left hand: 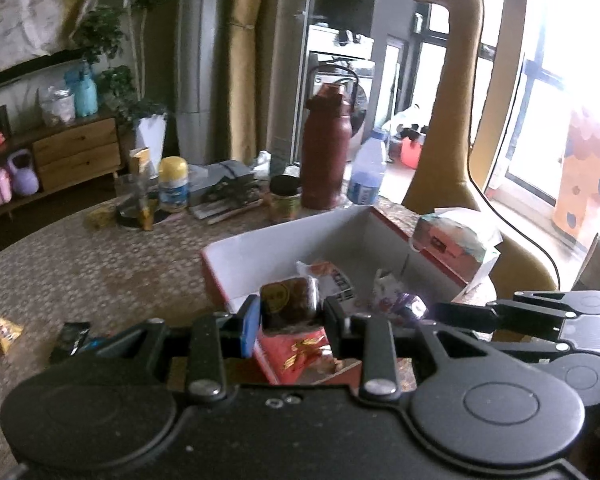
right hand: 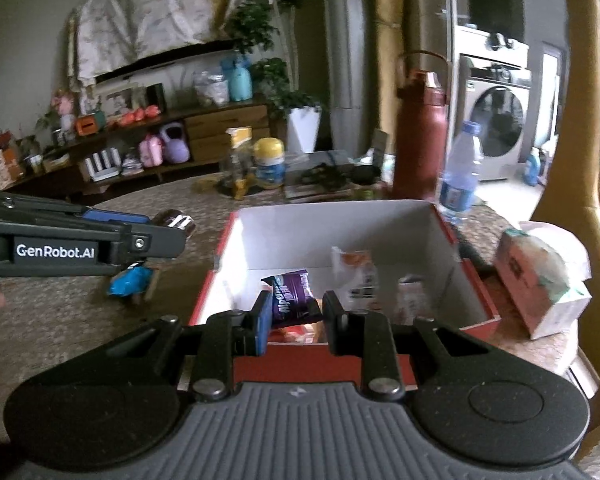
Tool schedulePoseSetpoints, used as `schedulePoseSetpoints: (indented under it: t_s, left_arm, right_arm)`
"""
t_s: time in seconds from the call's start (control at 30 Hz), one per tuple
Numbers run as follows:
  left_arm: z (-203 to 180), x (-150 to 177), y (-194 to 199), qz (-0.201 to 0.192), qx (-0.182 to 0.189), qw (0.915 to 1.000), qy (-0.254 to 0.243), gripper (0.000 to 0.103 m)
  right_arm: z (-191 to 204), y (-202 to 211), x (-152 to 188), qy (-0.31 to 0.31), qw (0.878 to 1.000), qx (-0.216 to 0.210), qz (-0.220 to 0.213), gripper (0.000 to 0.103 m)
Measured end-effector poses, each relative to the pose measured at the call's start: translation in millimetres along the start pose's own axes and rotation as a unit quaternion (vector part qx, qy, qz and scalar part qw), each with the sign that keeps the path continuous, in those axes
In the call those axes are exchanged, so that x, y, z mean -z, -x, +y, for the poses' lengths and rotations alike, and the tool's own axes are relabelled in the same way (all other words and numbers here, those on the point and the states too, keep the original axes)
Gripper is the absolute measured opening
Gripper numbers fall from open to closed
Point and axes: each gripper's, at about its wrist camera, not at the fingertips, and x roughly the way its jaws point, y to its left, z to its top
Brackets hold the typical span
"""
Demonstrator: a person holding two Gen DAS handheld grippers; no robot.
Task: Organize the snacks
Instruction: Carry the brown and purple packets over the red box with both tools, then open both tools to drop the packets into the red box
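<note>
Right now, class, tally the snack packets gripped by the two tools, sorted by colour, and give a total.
1 brown packet in the left tool
1 purple packet in the right tool
Total: 2

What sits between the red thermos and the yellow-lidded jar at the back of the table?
In the left wrist view, a dark open-topped can and a stack of dark flat items lie between the red thermos and the yellow-lidded jar.

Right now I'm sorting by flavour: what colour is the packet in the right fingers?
Purple packet with white lettering, clearest in the right wrist view.
</note>
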Motion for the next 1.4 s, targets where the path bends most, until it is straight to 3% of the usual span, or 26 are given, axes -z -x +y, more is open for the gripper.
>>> schedulePoseSetpoints:
  t_s: [0.53, 1.07, 1.4]
  left_arm:
    - [-17.0, -23.3, -99.8, 0.052, -0.027, 0.9981, -0.015, 0.031]
    - [-20.1, -21.8, -180.7, 0.115, -0.037, 0.9923, -0.03, 0.031]
    - [-21.6, -15.0, -206.0, 0.154, -0.036, 0.9868, -0.037, 0.031]
  right_arm:
    - [-71.4, -57.2, -1.5, -0.037, 0.997, 0.053, 0.044, 0.027]
    - [-80.2, -128.1, -0.7, -0.035, 0.993, 0.043, 0.108, 0.026]
    - [-74.3, -140.3, -5.5, -0.018, 0.992, 0.053, 0.114, 0.027]
